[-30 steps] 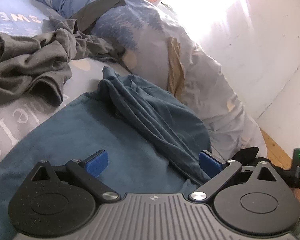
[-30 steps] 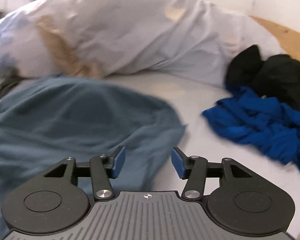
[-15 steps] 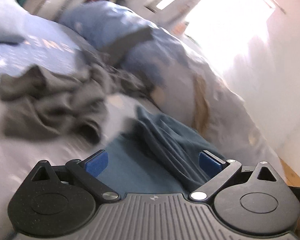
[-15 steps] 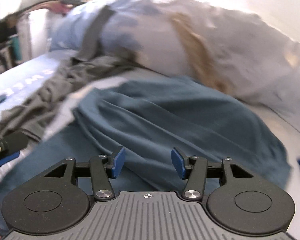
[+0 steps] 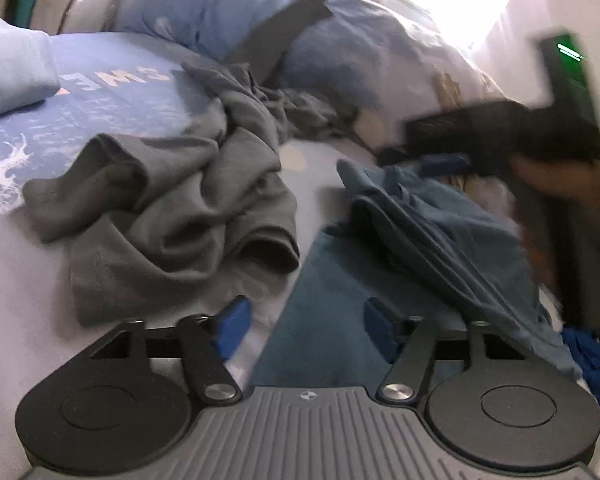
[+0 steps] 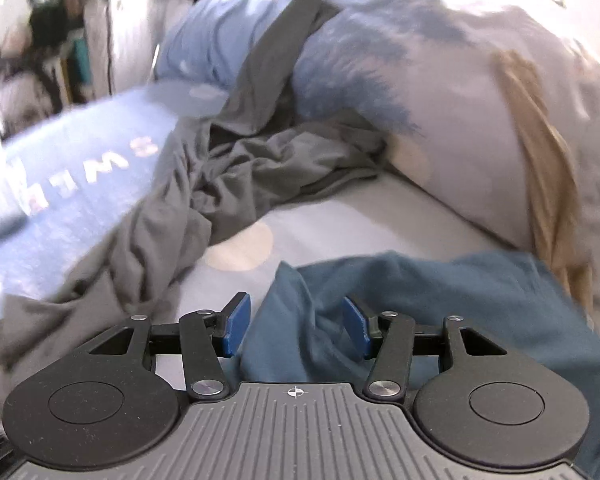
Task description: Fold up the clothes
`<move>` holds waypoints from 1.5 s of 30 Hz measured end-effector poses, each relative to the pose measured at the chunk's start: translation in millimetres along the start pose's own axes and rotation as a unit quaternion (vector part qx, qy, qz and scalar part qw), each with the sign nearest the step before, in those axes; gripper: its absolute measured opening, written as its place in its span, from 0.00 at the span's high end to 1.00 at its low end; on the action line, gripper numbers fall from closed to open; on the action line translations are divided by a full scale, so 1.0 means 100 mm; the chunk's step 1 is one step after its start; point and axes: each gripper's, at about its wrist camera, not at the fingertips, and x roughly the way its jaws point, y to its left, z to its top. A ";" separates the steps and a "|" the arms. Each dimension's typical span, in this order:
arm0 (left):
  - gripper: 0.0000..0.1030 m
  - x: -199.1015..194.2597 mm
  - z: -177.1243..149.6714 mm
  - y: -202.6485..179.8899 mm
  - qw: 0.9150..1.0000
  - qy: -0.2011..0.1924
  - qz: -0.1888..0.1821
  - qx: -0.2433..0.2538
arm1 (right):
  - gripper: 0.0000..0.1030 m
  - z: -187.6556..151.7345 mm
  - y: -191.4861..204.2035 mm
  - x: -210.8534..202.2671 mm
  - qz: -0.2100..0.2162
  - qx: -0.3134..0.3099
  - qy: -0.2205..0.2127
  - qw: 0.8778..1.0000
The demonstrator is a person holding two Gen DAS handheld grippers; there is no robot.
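Note:
A teal-blue garment (image 5: 384, 272) lies rumpled on the bed, with a bunched fold along its right side. My left gripper (image 5: 306, 330) is open just above its near left edge. My right gripper (image 6: 296, 326) is open with a raised corner of the same garment (image 6: 440, 304) between its fingers. In the left wrist view the right gripper (image 5: 452, 162) shows blurred at the garment's far corner.
A crumpled grey garment (image 5: 172, 200) lies left of the teal one, also in the right wrist view (image 6: 204, 200). A bulky blue-and-white duvet (image 6: 440, 64) is heaped behind. A bright blue garment (image 5: 592, 356) lies at the right edge. The bedsheet (image 5: 28, 152) is pale blue with lettering.
Both grippers have swung left and away from the bright blue pile. The right gripper has come over the teal garment's far corner; the left now sits at its left edge. The left jaws narrowed slightly.

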 end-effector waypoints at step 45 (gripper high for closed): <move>0.82 -0.05 -0.10 0.36 0.991 0.073 -0.103 -0.051 | 0.18 0.32 -0.10 -0.88 -0.140 0.018 -0.155 0.978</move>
